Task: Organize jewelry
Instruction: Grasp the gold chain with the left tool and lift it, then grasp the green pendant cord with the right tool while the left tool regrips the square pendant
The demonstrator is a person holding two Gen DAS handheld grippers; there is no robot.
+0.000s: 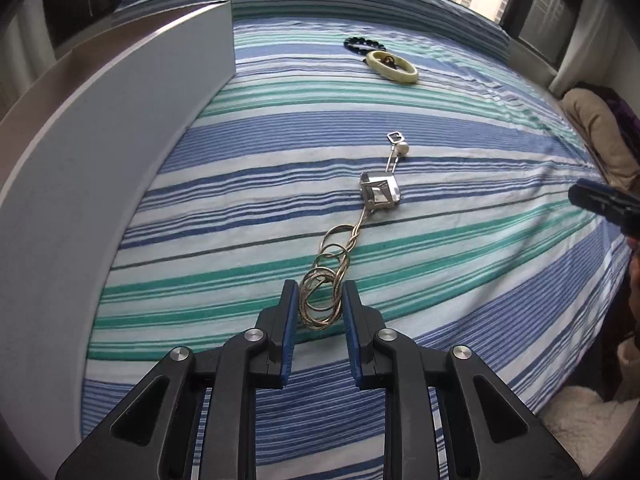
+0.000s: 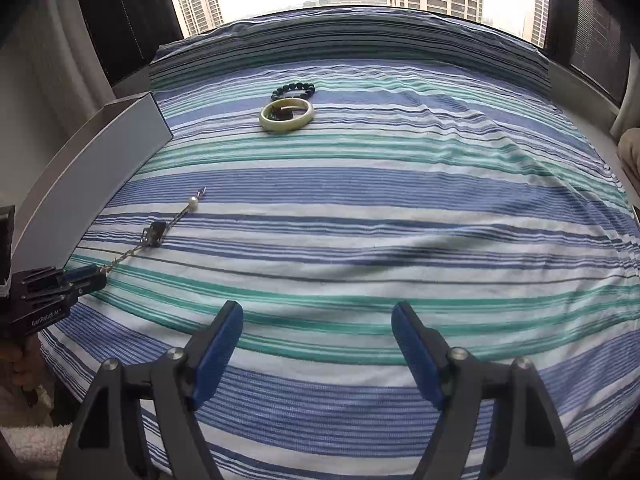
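A gold chain necklace with a silver square pendant and a pearl end lies on the striped bedspread. My left gripper straddles the coiled end of the chain, its jaws narrowly apart on either side of it. A cream bangle and a black bead bracelet lie farther back. My right gripper is open and empty above the bedspread. In its view the necklace runs to the left gripper, and the bangle and beads lie beyond.
A grey open box stands along the left edge of the bed; it also shows in the right wrist view. A beige cushion lies off the right side. Windows are behind the bed.
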